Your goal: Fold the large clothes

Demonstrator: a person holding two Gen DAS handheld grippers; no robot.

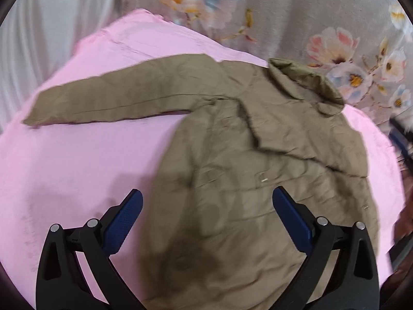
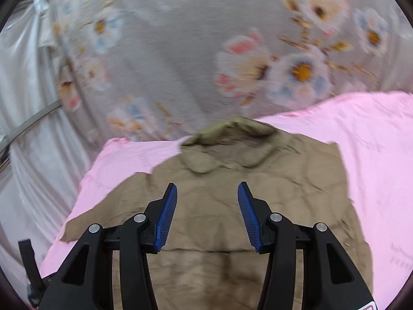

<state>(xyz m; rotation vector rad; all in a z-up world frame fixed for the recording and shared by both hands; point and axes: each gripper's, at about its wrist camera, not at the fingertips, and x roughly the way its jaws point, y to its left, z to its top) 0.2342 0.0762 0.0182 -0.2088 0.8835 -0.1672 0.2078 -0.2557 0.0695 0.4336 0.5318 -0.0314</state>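
Note:
An olive-brown collared shirt [image 1: 245,160] lies flat on a pink cloth [image 1: 85,149]. In the left wrist view one sleeve [image 1: 103,103] stretches out to the left and the other sleeve is folded across the chest. My left gripper [image 1: 206,196] is open and empty above the shirt's lower body. The shirt also shows in the right wrist view [image 2: 219,206], its collar [image 2: 227,131] at the far edge. My right gripper [image 2: 207,188] is open and empty above the shirt's upper back.
A grey floral fabric [image 2: 180,51] hangs behind the pink cloth [image 2: 374,142]. White drapes [image 1: 38,25] hang at the left. Dark objects [image 1: 402,232] sit at the right edge in the left wrist view.

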